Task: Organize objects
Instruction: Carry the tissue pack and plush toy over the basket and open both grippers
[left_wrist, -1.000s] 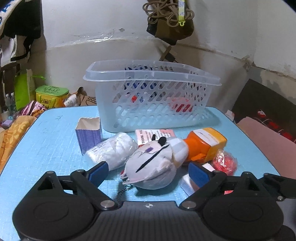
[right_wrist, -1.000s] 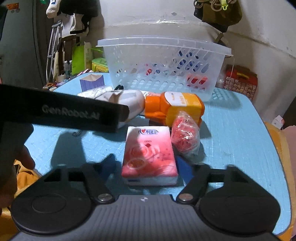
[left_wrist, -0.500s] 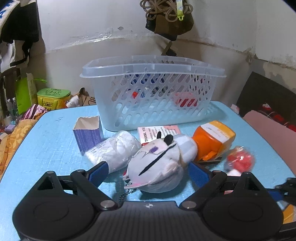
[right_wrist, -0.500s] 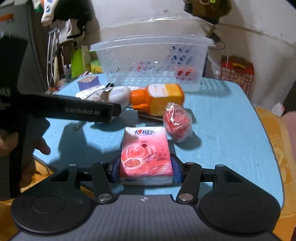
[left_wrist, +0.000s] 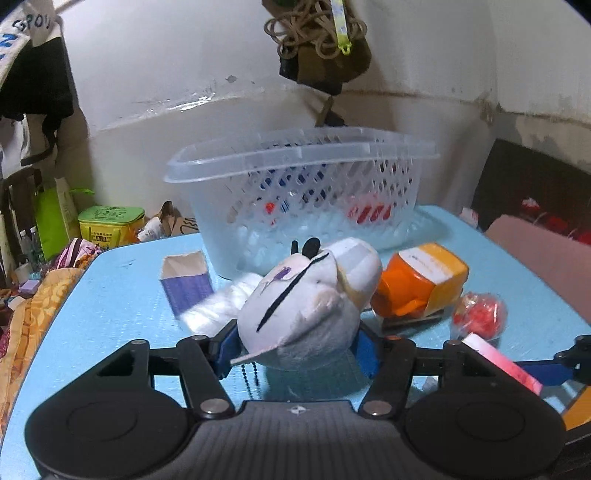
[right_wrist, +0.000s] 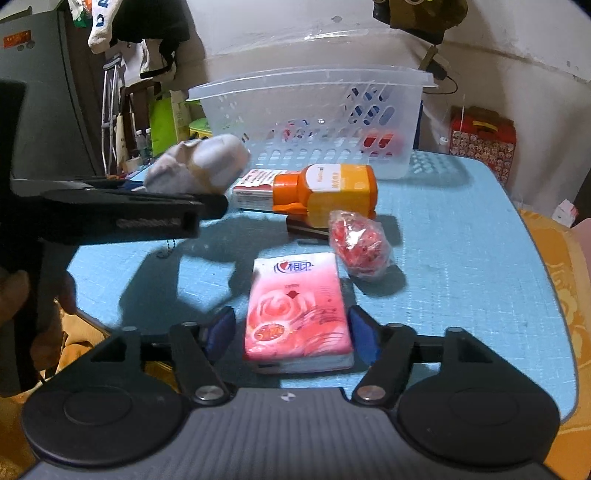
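My left gripper (left_wrist: 295, 345) is shut on a grey-white plush toy (left_wrist: 306, 299) and holds it above the blue table; the toy also shows in the right wrist view (right_wrist: 199, 170). My right gripper (right_wrist: 293, 332) is shut on a pink tissue pack (right_wrist: 295, 310), lifted off the table; the pack also shows in the left wrist view (left_wrist: 498, 363). A clear plastic basket (left_wrist: 295, 162) with several items inside stands at the back of the table, and in the right wrist view (right_wrist: 306, 79).
On the blue table (right_wrist: 461, 240) lie an orange bottle (right_wrist: 332, 188), a red mesh bag (right_wrist: 358, 243), a flat box (right_wrist: 255, 188), a white wrapped bundle (left_wrist: 218, 306) and a purple carton (left_wrist: 186, 280). Clutter surrounds the table edges.
My left gripper closed on the plush toy and lifted it. My right gripper closed on the tissue pack and raised it off the table.
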